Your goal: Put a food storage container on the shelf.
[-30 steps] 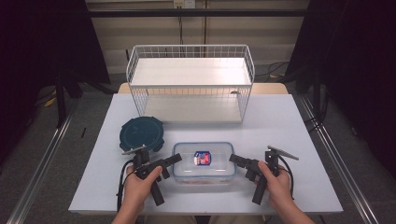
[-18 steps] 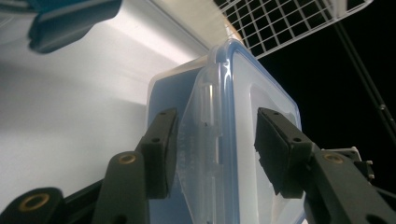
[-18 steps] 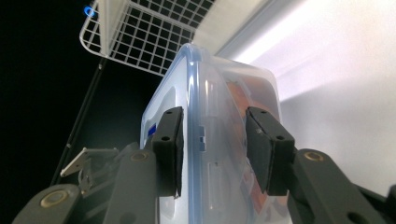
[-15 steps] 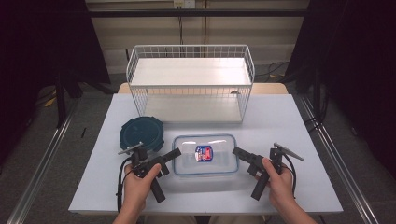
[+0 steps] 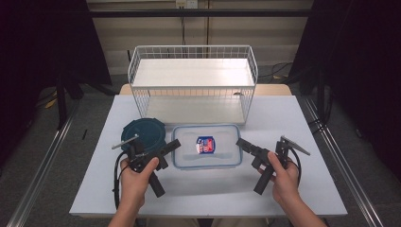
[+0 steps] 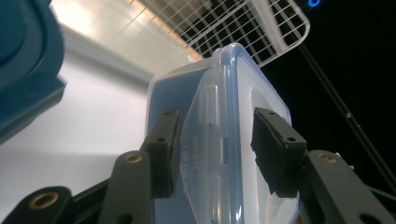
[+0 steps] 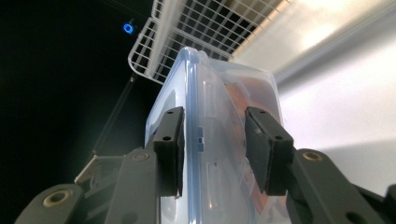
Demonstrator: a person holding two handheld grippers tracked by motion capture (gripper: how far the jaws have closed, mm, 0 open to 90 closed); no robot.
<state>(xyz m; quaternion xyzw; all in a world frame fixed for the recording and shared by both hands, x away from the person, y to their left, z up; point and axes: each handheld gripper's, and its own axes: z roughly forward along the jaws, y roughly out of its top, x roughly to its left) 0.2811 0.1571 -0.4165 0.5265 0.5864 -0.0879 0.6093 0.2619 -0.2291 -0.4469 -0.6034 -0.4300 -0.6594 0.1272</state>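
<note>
A clear plastic box [image 5: 189, 152] with a blue-rimmed lid and a red-and-blue label hangs a little above the white table [image 5: 302, 118], casting a shadow under it. My left gripper [image 5: 173, 146] is shut on its left end and my right gripper [image 5: 242, 144] on its right end. Both pairs of jaws have just been closing on the box. In the left gripper view the pads [image 6: 168, 140] press the box's [image 6: 224, 74] lid edge and wall. The right gripper view shows the same grip, with the pads [image 7: 266, 149] clamping the box [image 7: 210, 74].
A white wire basket [image 5: 193, 52] stands at the back of the table, open at the top. A dark teal round lidded container [image 5: 142, 132] sits just left of the box, behind my left hand. Dark stands flank the table on both sides.
Both grippers have risen with the box between them. The box has left the table top and now looks larger and nearer to the camera.
</note>
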